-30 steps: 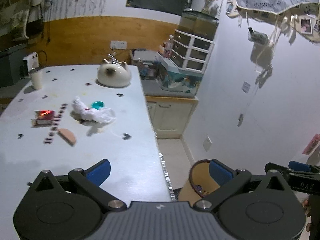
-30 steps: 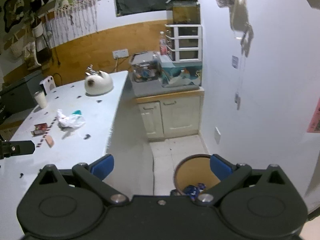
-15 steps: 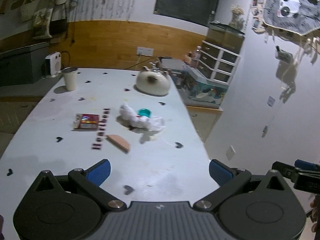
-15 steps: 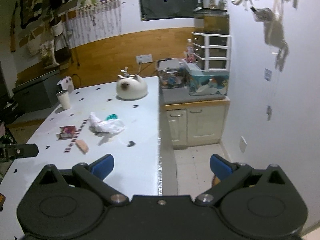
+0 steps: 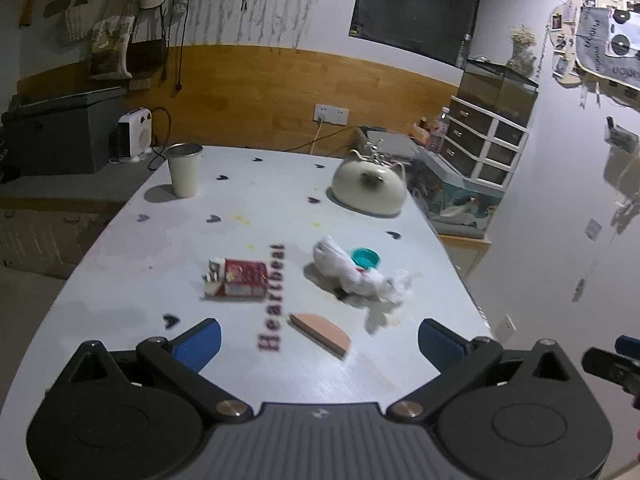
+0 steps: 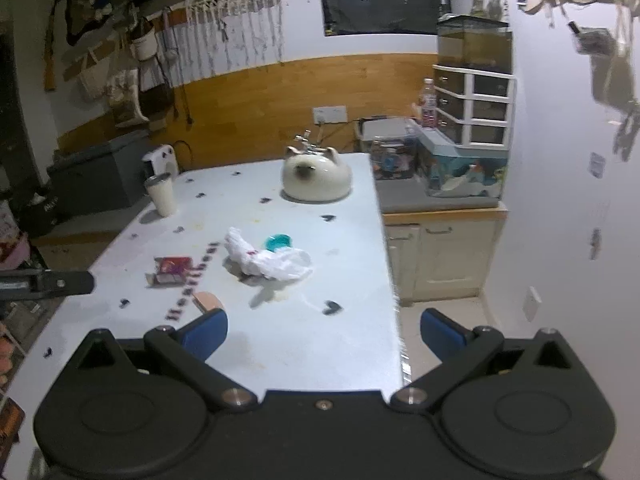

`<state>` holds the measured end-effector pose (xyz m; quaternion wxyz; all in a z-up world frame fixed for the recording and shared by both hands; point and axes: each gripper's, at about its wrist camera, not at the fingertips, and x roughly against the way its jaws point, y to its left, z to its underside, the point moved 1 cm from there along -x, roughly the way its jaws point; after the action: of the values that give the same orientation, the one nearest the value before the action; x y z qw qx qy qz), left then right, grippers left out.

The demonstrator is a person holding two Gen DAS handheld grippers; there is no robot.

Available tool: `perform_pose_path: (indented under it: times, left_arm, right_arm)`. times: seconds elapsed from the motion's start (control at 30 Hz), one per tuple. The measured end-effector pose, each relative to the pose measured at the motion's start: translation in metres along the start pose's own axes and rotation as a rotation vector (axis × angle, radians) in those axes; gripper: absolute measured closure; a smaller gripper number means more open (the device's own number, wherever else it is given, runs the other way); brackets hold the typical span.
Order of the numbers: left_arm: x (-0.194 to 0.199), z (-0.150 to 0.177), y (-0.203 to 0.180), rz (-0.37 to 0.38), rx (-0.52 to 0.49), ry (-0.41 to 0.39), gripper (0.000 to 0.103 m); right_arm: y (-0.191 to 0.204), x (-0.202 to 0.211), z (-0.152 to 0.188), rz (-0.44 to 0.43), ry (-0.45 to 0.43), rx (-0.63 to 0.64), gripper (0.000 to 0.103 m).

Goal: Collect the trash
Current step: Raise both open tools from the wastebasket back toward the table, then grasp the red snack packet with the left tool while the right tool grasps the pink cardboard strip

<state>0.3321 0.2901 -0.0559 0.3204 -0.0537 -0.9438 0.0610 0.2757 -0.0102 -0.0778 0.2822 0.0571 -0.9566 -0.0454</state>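
On the pale table (image 5: 248, 208) lie a crumpled white plastic bag (image 5: 360, 276) (image 6: 272, 260), a small teal cap (image 5: 365, 258) (image 6: 279, 242), a red snack box (image 5: 238, 280) (image 6: 170, 270) and a tan half-round piece (image 5: 320, 332) (image 6: 208, 300). My left gripper (image 5: 318, 340) hangs open above the table's near end, the half-round piece between its blue fingertips and beyond them. My right gripper (image 6: 322, 332) is open too, over the table's near right edge, empty. No bin shows in either view.
A white cat-shaped kettle (image 5: 368, 190) (image 6: 316, 178) and a metal cup (image 5: 183, 170) (image 6: 161, 194) stand at the table's far end. A low cabinet (image 6: 440, 248) with a fish tank (image 6: 460, 172) sits right of the table, floor beside it.
Both grippers have swung left and up, away from the round bin on the floor, which has left both views. The table and its litter now fill both views, closer.
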Motion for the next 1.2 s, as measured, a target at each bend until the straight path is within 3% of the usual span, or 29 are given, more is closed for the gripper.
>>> perform_pose_path:
  times: [0.43, 0.77, 0.97, 1.07, 1.2]
  left_arm:
    - [-0.144, -0.042, 0.068, 0.03, -0.02, 0.056, 0.0]
    - [-0.24, -0.022, 0.117, 0.058, 0.121, 0.18, 0.0]
    - [-0.242, -0.009, 0.108, 0.252, 0.171, 0.181, 0.0]
    - [-0.24, -0.004, 0.097, 0.37, 0.186, 0.225, 0.0]
    - [-0.226, -0.004, 0.081, 0.46, 0.105, 0.264, 0.0]
  right_arm:
    - [0.034, -0.098, -0.012, -0.072, 0.0, 0.052, 0.0]
    - [0.059, -0.17, -0.008, -0.103, 0.068, 0.115, 0.0]
    - [0.071, -0.196, 0.0, -0.138, 0.118, 0.15, 0.0]
    - [0.077, -0.207, 0.004, -0.163, 0.133, 0.165, 0.0]
    - [0.085, -0.222, 0.007, -0.187, 0.157, 0.198, 0.0]
